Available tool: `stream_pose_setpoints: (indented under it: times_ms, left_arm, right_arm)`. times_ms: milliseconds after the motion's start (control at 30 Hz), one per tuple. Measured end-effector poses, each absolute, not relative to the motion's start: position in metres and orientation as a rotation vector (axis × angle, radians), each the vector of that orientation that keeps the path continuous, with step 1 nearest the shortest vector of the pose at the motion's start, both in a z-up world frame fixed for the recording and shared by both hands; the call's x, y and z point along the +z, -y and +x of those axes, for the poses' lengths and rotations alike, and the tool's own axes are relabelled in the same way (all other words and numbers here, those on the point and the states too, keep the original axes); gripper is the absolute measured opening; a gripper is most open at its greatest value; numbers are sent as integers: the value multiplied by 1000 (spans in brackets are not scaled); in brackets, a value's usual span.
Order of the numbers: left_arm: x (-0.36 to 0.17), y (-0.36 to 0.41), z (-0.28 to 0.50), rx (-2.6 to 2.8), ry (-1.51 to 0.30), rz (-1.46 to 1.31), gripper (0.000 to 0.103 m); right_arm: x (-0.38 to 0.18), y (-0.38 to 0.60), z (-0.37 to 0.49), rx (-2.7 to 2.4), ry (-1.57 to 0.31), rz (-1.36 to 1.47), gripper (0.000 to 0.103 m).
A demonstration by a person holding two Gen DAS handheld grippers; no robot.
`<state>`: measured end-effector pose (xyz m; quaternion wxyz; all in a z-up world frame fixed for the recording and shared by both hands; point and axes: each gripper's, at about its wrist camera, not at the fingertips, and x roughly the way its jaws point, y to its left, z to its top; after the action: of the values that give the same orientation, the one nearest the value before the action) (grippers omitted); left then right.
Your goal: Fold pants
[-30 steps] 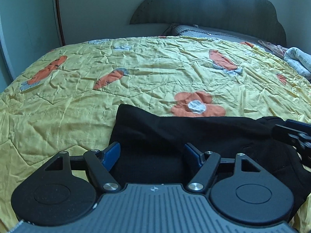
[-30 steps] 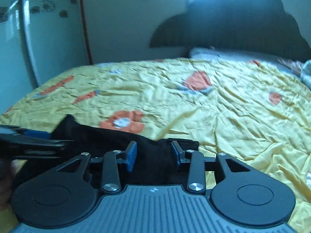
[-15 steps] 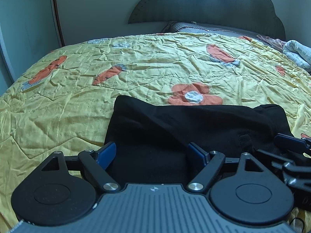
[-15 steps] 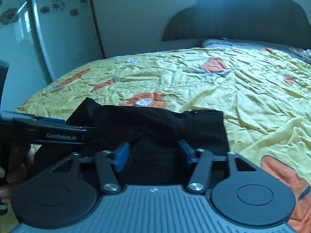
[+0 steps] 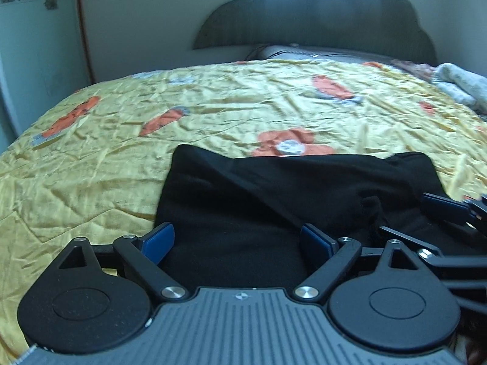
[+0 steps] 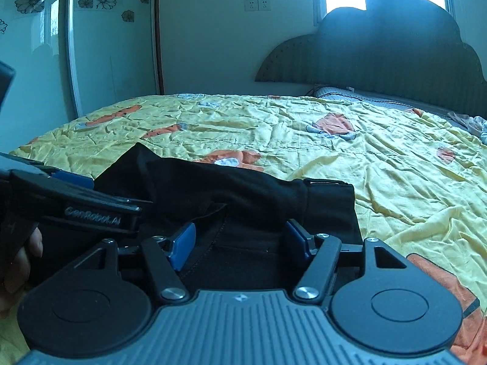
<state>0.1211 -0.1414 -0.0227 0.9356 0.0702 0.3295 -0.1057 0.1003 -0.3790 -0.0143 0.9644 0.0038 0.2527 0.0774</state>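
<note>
Left wrist view: black fabric pants lie folded in a wide bundle on the yellow quilted bedspread with orange flower print, near its front edge. One layer is doubled over, forming a diagonal ridge. Left gripper has its blue-padded fingers spread wide, gripping nothing. Right gripper likewise stands spread above the waistband. Compared with 1.0 s ago, both grippers have drawn back and more of the pants is exposed.

Black gripper linkages, blue pads, silver screws, ribbed grey body, "GenRobot.AI" lettering.
</note>
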Motion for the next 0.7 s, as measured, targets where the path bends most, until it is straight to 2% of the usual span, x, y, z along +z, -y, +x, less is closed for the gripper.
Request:
stream_pose_setpoints:
  times_ms: [167, 200, 267, 367, 500, 700]
  left_arm:
    - [-15, 134, 106, -330, -656, 202, 89]
    - [-12, 129, 105, -348, -664, 195, 90]
    - [-8, 114, 109, -360, -699, 167, 91]
    - [-6, 87, 124, -375, -757, 72, 91]
    - [-10, 60, 145, -425, -852, -43, 86]
    - [-22, 34, 164, -553, -961, -246, 85]
  right_arm:
    - [-7, 387, 95, 175, -504, 57, 68]
    - [-2, 393, 92, 174, -491, 78, 71]
    - [8, 408, 85, 148, -462, 100, 87]
    - [18, 432, 84, 111, -470, 111, 88]
    - [12, 466, 99, 169, -587, 189, 88]
    - [-15, 505, 116, 321, -722, 443, 88]
